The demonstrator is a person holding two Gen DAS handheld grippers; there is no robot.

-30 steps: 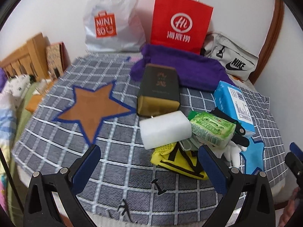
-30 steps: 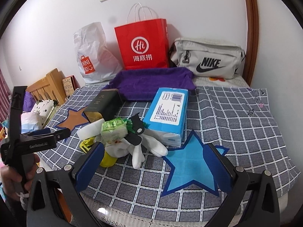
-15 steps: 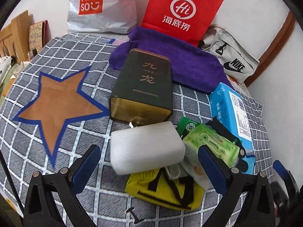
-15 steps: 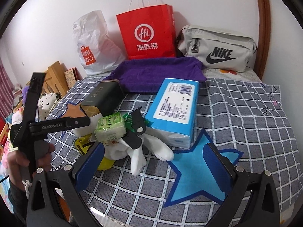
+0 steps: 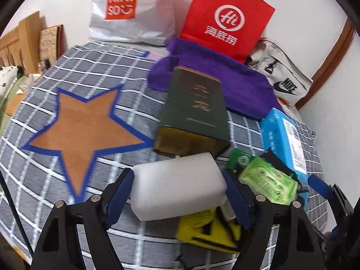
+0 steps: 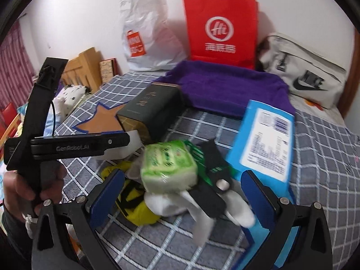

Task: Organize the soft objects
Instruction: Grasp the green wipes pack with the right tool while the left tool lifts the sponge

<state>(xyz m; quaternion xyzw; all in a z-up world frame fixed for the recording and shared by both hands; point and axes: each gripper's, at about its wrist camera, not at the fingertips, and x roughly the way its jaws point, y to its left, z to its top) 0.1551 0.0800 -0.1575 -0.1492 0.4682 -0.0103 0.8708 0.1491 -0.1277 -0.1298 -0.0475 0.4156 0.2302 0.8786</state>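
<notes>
A heap of things lies on a grey checked bedspread [image 5: 67, 175]. A white foam block [image 5: 175, 193] sits between the blue pads of my left gripper [image 5: 178, 186]. The jaws are closing and the pads touch both of the block's ends. Beside the block are a green tissue pack [image 6: 168, 164], a yellow and black cloth item [image 5: 202, 227] and white gloves [image 6: 202, 209] with a black clip. My right gripper [image 6: 182, 195] hangs open just above the green pack and the gloves, touching neither. A hand [image 6: 20, 189] holds the left gripper's handle.
A dark green box [image 5: 195, 110] lies behind the block, with a blue tissue pack [image 6: 267, 144] to its right. Farther back are a purple towel [image 6: 225, 87], a red paper bag [image 6: 222, 29], a white plastic bag [image 6: 148, 38] and a grey Nike bag [image 6: 303, 69]. A wooden headboard [image 6: 83, 67] stands left.
My left gripper has come down onto the white block and its jaws have narrowed from wide open to the block's ends. The right gripper has moved left and closer, over the green pack and gloves.
</notes>
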